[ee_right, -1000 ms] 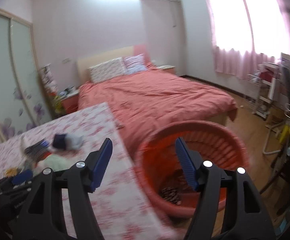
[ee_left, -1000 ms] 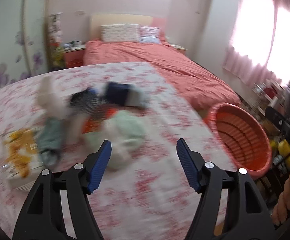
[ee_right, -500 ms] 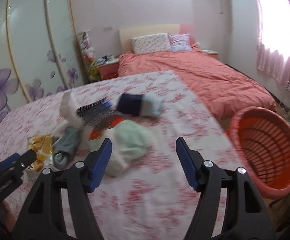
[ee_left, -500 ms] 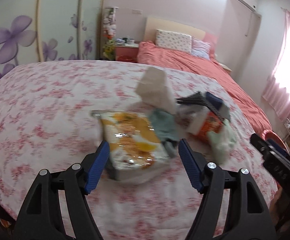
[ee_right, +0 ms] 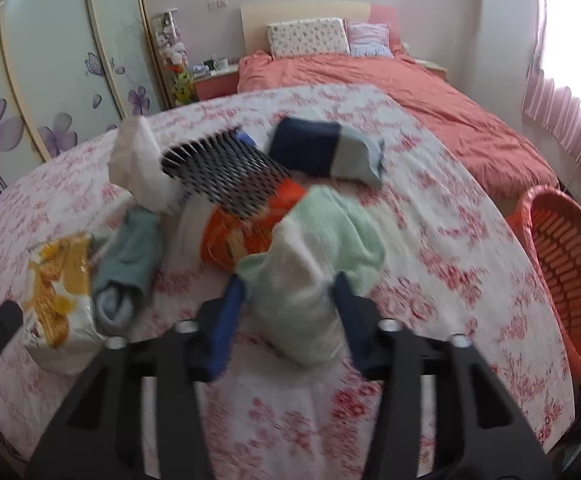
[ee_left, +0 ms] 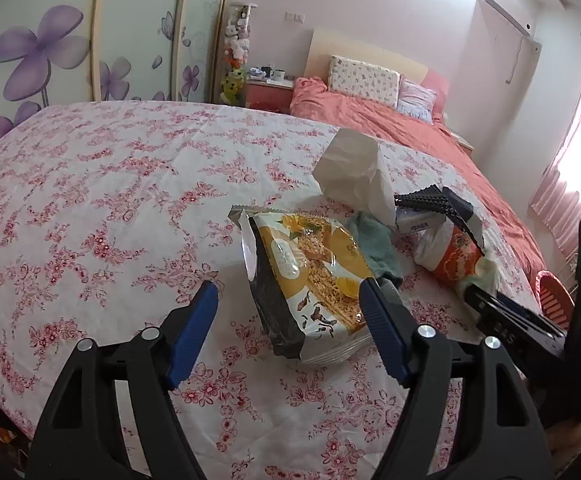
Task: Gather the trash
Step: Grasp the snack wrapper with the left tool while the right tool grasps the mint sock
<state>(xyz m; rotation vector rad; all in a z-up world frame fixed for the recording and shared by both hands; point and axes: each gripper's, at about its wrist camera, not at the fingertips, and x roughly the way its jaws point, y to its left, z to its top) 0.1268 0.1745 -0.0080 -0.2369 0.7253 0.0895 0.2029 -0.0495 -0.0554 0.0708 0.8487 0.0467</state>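
- The left gripper (ee_left: 288,306) has just been opening wide around the yellow plastic noodle packet (ee_left: 314,280), its right finger (ee_left: 382,336) beside the packet's edge (contact unclear).
- The right gripper (ee_right: 290,312) has just been closing on the pale green-and-white rolled cloth (ee_right: 310,280) (blurred).

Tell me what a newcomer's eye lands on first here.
A jumbled heap in the middle of the floral pink-and-white tablecloth: a yellow noodle packet lies between the open fingers of the left tool. The right tool has just been closing around a pale green rolled cloth. An orange slatted plastic basket stands at the table's right edge.
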